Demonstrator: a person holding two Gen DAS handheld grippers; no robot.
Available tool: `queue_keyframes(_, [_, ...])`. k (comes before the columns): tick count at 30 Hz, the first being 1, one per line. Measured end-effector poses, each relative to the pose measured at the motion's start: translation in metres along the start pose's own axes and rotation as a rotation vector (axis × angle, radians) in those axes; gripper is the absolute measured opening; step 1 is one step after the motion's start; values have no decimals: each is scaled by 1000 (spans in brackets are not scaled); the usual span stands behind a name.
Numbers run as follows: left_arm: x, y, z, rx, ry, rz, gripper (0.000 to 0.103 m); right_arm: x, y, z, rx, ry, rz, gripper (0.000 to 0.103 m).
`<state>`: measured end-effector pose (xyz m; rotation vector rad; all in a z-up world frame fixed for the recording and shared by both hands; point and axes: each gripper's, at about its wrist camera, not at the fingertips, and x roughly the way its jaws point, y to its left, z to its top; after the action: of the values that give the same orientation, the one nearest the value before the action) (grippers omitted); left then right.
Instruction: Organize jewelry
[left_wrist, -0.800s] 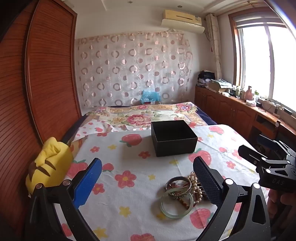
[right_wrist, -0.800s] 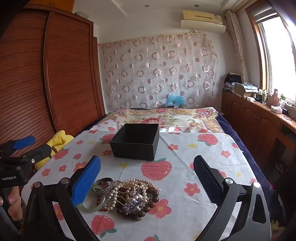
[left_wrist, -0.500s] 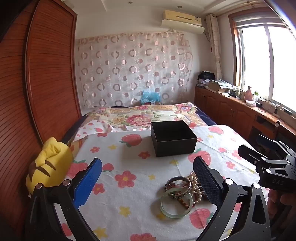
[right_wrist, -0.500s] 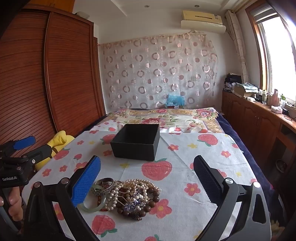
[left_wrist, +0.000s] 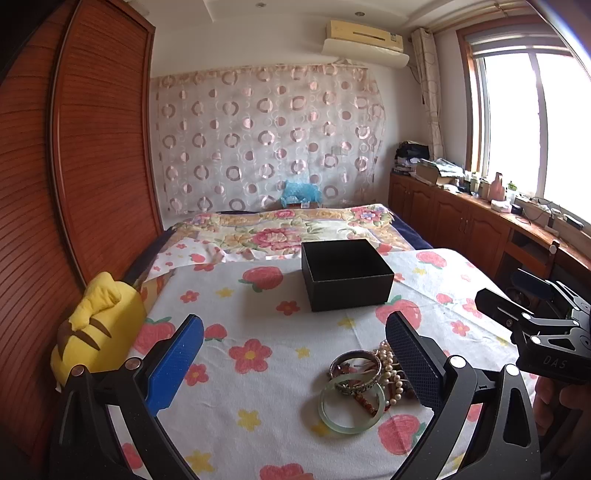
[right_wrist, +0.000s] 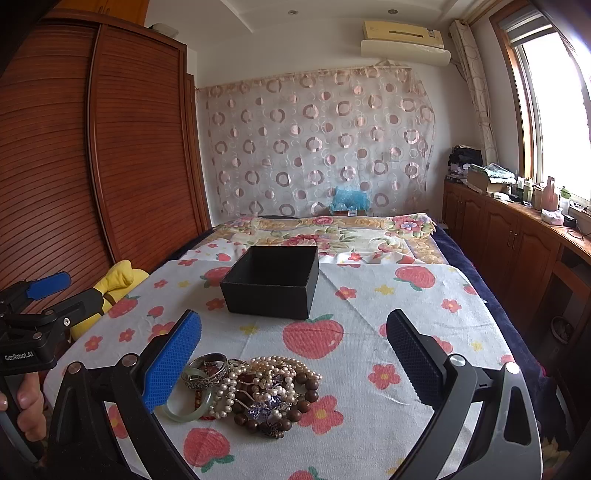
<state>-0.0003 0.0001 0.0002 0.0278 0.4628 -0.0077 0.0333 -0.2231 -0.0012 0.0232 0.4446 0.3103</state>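
Jewelry pile: a heap at the near edge of the strawberry-print cloth. It sits at about 6 o'clock from the black box, within reach of both grippers, which I take to be the reason for it.

Black box: open-topped and empty as far as the inside shows. It stands well apart from the heap toward 12 o'clock, most likely as the place the pieces are meant to go.

Jade-green bangle: flat on the cloth at the heap's 9 o'clock side. It partly underlies the engraved silver bangle, which leans on it.

Pearl strands: tangled with the brown wooden beads at the 3 o'clock side of the heap. My guess is they will drag each other if lifted carelessly.

Left gripper: spread wide, holding nothing and touching nothing. The bangles lie between its fingers, nearer the black one, so it looks lined up for a bangle first.

Right gripper: also spread wide and empty. The heap lies between its fingers toward the blue one, and the pictures do not settle whether that blue pad touches the silver bangle.

Yellow plush toy: off the cloth's edge at 9 o'clock, out of the way.

Progress: nothing is in the box yet, so the sorting looks to be at its start.
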Motion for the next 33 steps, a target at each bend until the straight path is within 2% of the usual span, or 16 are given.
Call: queue_keyframes(33, [0, 0, 0, -3, 0, -2, 95, 1, 0, 0, 0, 2, 0, 100])
